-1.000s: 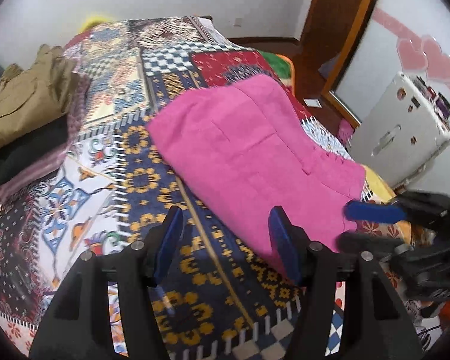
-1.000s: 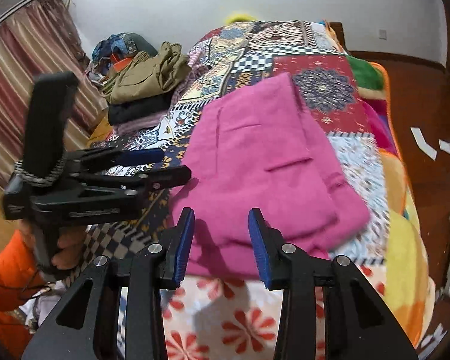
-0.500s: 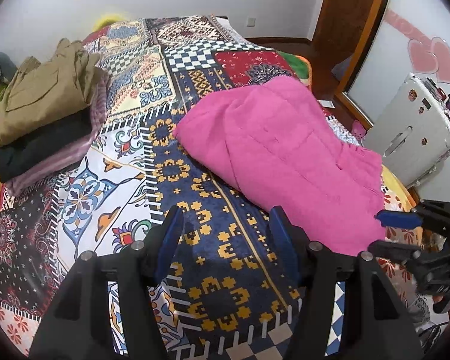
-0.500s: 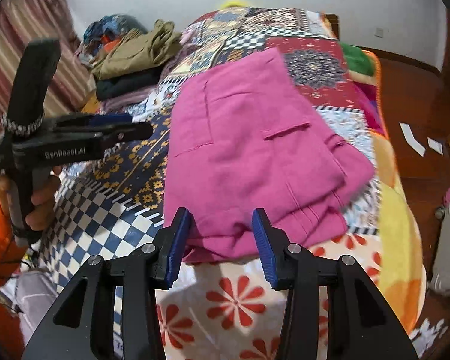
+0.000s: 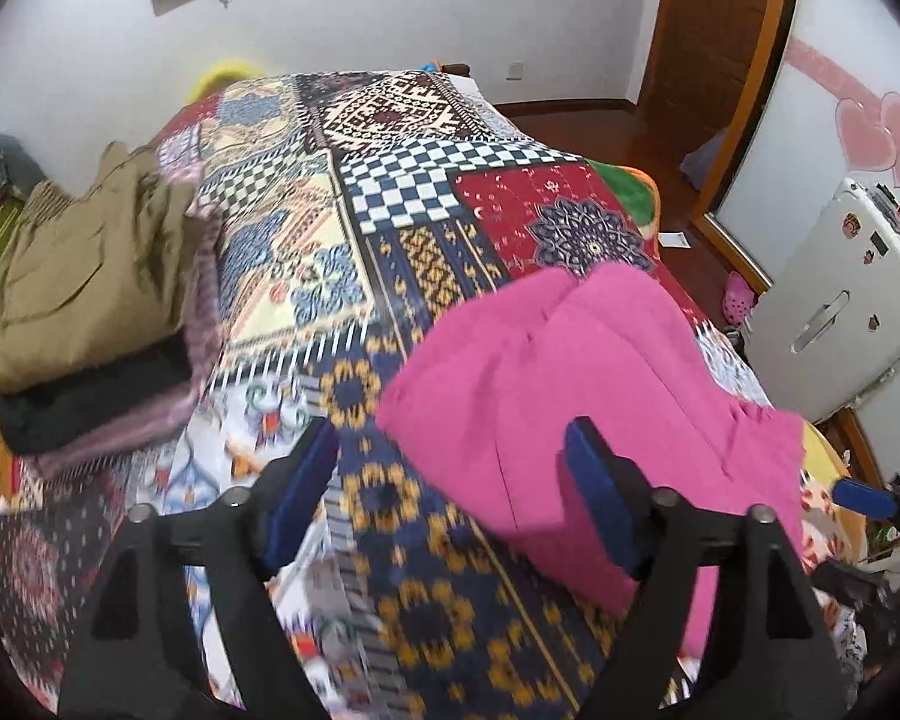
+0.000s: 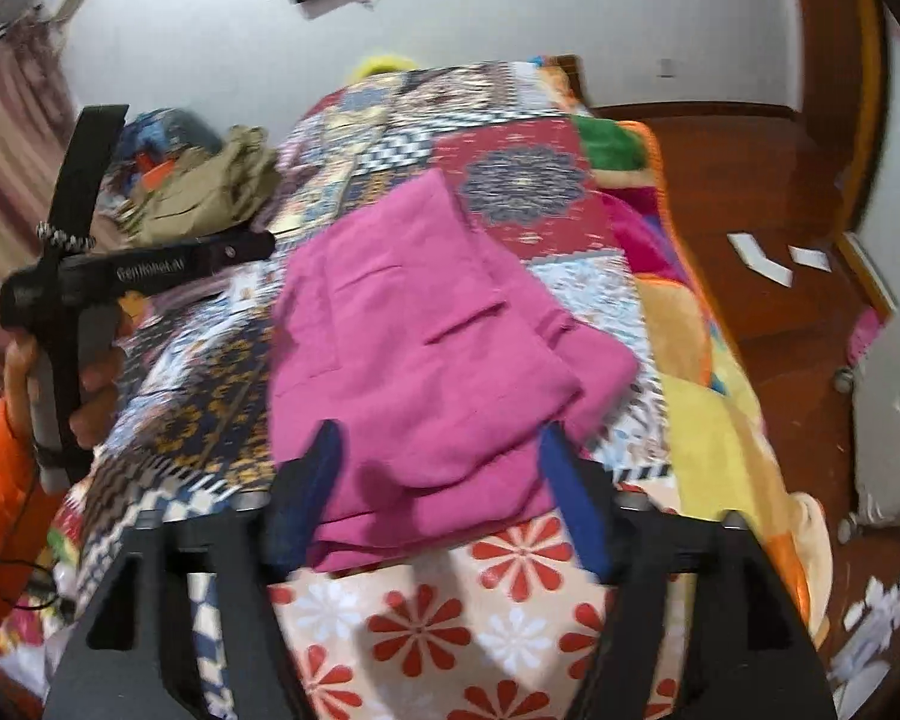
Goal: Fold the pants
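The pink pants [image 5: 570,396] lie folded into a thick rectangle on the patchwork bedspread [image 5: 390,228]. My left gripper [image 5: 450,480] hovers over their near left corner. Its jaws are opening and the blue pads touch nothing. In the right wrist view the pants [image 6: 426,348] reach toward me. My right gripper [image 6: 441,480] straddles their near edge. Its jaws are opening too, with the cloth lying loose between the pads. A hand in an orange sleeve holds the left gripper [image 6: 138,264] at the left. A blue pad of the right gripper [image 5: 858,498] shows at the right edge.
A stack of folded clothes [image 5: 90,300], olive on top of black and mauve, sits on the bed's left side. A white case [image 5: 834,300] stands on the floor to the right. Wooden floor [image 6: 750,192] with paper scraps runs along the bed's right edge.
Both grippers' jaws have spread wider. The left view has swung so the pants sit further right and nearer. The right gripper has come closer to the pants' near edge.
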